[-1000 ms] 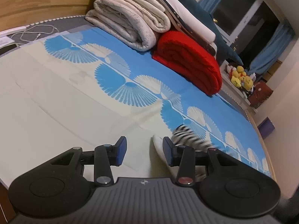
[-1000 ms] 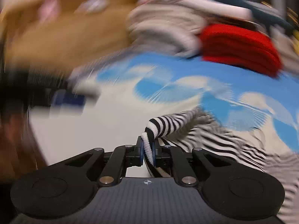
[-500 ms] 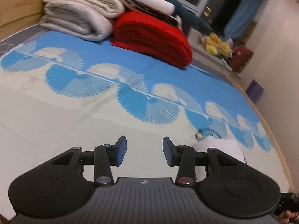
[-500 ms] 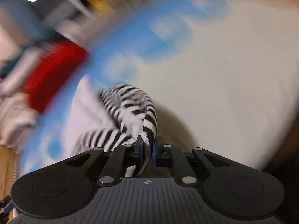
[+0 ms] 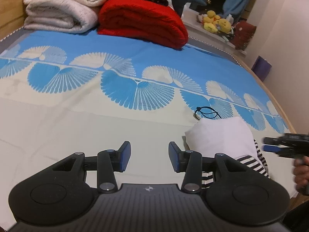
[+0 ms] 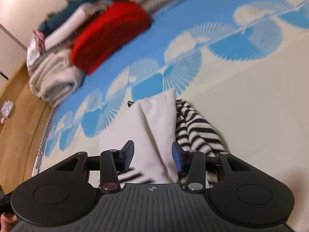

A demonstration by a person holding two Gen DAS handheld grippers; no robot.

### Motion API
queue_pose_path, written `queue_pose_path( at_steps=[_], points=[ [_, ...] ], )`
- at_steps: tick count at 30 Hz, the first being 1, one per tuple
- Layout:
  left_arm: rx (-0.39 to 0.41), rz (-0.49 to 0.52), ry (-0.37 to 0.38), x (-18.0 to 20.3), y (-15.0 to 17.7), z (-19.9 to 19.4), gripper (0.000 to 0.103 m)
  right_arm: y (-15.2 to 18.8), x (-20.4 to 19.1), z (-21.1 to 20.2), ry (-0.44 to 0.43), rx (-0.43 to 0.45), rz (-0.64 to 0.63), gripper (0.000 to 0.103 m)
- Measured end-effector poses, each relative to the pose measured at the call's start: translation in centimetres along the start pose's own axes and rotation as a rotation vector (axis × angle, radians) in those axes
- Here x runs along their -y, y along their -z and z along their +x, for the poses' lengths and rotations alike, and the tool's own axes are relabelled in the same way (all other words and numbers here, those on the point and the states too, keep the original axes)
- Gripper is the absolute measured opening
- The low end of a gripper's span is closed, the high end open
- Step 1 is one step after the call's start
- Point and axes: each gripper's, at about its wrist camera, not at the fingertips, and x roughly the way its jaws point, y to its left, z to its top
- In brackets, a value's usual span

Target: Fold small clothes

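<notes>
A black-and-white striped garment (image 6: 195, 129) lies bunched on the bed beside and partly under a folded white garment (image 6: 154, 119). My right gripper (image 6: 152, 155) hovers just above the pile; its jaws are opening, pads apart and pressing on nothing, with white cloth showing below the gap. In the left wrist view the white garment (image 5: 222, 133) and stripes (image 5: 251, 160) sit at lower right. My left gripper (image 5: 149, 155) is open over bare cream sheet, left of the pile. The right gripper (image 5: 282, 147) reaches in at the right edge, held by a hand (image 5: 301, 174).
The blue-and-cream fan-print bedspread (image 5: 135, 89) covers the bed. At the far side lie a red folded blanket (image 5: 143, 21), cream blankets (image 5: 61, 9) and a dark plush. A thin black loop (image 5: 206, 114) lies by the white garment. Bed edge and wall stand at right.
My right gripper carried the striped garment across the bed, set it by the white garment and let go, jaws spreading. The left gripper swung right, staying open, bringing the pile into view.
</notes>
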Motion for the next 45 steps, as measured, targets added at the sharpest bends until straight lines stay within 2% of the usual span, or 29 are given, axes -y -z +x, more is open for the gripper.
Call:
queue_pose_path(
  at_steps=[1, 4, 6, 8, 10, 12, 13, 14, 16, 17, 18, 21, 22, 23, 25, 30, 35, 36, 37, 38, 39, 40, 41, 42, 44, 45],
  points=[
    [-0.002, -0.003, -0.001, 0.1, 0.1, 0.1, 0.048, -0.7, 0.5, 1.5, 0.005, -0.004, 0.019, 0.045],
    [-0.004, 0.025, -0.01, 0.9, 0.3, 0.3, 0.048, 0.1, 1.8, 3.3, 0.007, -0.029, 0.081, 0.045],
    [-0.007, 0.055, -0.015, 1.6, 0.4, 0.5, 0.048, -0.2, 2.5, 4.4, -0.034, -0.061, 0.168, 0.044],
    [-0.009, 0.084, -0.018, 2.2, 0.5, 0.9, 0.048, -0.6, 1.8, 4.1, -0.095, -0.042, 0.148, 0.007],
    [-0.011, 0.107, -0.016, 2.8, 0.6, 1.2, 0.048, -1.3, 0.9, 1.7, -0.161, 0.045, 0.112, 0.006],
    [-0.011, 0.143, -0.011, 3.5, 0.8, 1.4, 0.048, -2.0, 1.8, -1.1, -0.275, 0.11, 0.167, 0.006],
    [-0.011, 0.164, -0.006, 3.9, 0.9, 1.5, 0.048, -2.2, 2.6, -1.3, -0.255, 0.125, 0.18, 0.006],
    [-0.012, 0.181, 0.002, 4.3, 1.0, 1.7, 0.048, -2.3, 3.7, -1.2, -0.175, 0.116, 0.205, 0.006],
    [-0.027, 0.202, 0.021, 5.1, 1.2, 2.2, 0.048, -1.9, 5.9, 0.5, 0.007, 0.043, 0.25, 0.006],
    [-0.038, 0.211, 0.029, 5.5, 1.3, 2.5, 0.048, -1.7, 6.4, 1.4, 0.053, 0.01, 0.248, 0.006],
    [-0.048, 0.217, 0.038, 6.0, 1.4, 2.8, 0.048, -1.7, 6.6, 1.8, 0.057, -0.005, 0.239, 0.007],
    [-0.082, 0.193, 0.092, 7.2, 1.9, 3.3, 0.048, -1.7, 6.1, 1.1, -0.017, 0.016, 0.234, 0.017],
    [-0.096, 0.185, 0.118, 7.6, 2.1, 3.5, 0.048, -1.5, 5.8, 0.5, -0.044, 0.019, 0.23, 0.027],
    [-0.105, 0.183, 0.14, 8.1, 2.3, 3.6, 0.048, -1.3, 5.7, 0.0, -0.068, 0.015, 0.221, 0.042],
    [-0.124, 0.185, 0.179, 8.9, 2.7, 3.9, 0.054, -0.8, 5.6, -1.0, -0.099, -0.023, 0.183, 0.052],
    [-0.219, 0.196, 0.274, 10.9, 3.8, 5.2, 0.063, 1.7, 4.9, -1.5, -0.102, -0.194, -0.02, 0.052],
    [-0.306, 0.33, 0.366, 14.3, 6.1, 5.9, 0.063, 5.1, 4.5, -2.3, -0.013, -0.272, -0.195, 0.052],
    [-0.323, 0.375, 0.381, 15.1, 6.8, 5.9, 0.063, 5.5, 4.4, -2.5, -0.011, -0.272, -0.214, 0.051],
    [-0.336, 0.425, 0.392, 15.9, 7.5, 6.0, 0.063, 5.8, 4.3, -2.9, -0.017, -0.269, -0.221, 0.043],
    [-0.344, 0.468, 0.393, 16.6, 8.3, 6.1, 0.063, 5.9, 4.3, -3.3, -0.027, -0.265, -0.221, 0.028],
    [-0.349, 0.506, 0.382, 17.1, 8.9, 6.3, 0.063, 5.9, 4.3, -3.6, -0.037, -0.258, -0.216, 0.019],
    [-0.351, 0.544, 0.357, 17.6, 9.6, 6.7, 0.063, 6.0, 4.4, -4.2, -0.041, -0.249, -0.213, 0.005],
    [-0.351, 0.571, 0.33, 17.8, 10.0, 7.1, 0.063, 5.7, 4.4, -4.9, -0.046, -0.228, -0.205, 0.001],
    [-0.347, 0.594, 0.306, 18.0, 10.4, 7.5, 0.06, 5.2, 4.5, -5.9, -0.071, -0.195, -0.183, 0.001],
    [-0.333, 0.625, 0.27, 17.8, 10.9, 7.9, 0.042, 4.3, 4.8, -8.2, -0.157, -0.119, -0.123, 0.001],
    [-0.317, 0.62, 0.271, 17.5, 10.9, 7.7, 0.028, 3.8, 4.8, -9.5, -0.214, -0.08, -0.101, 0.001]
  ],
)
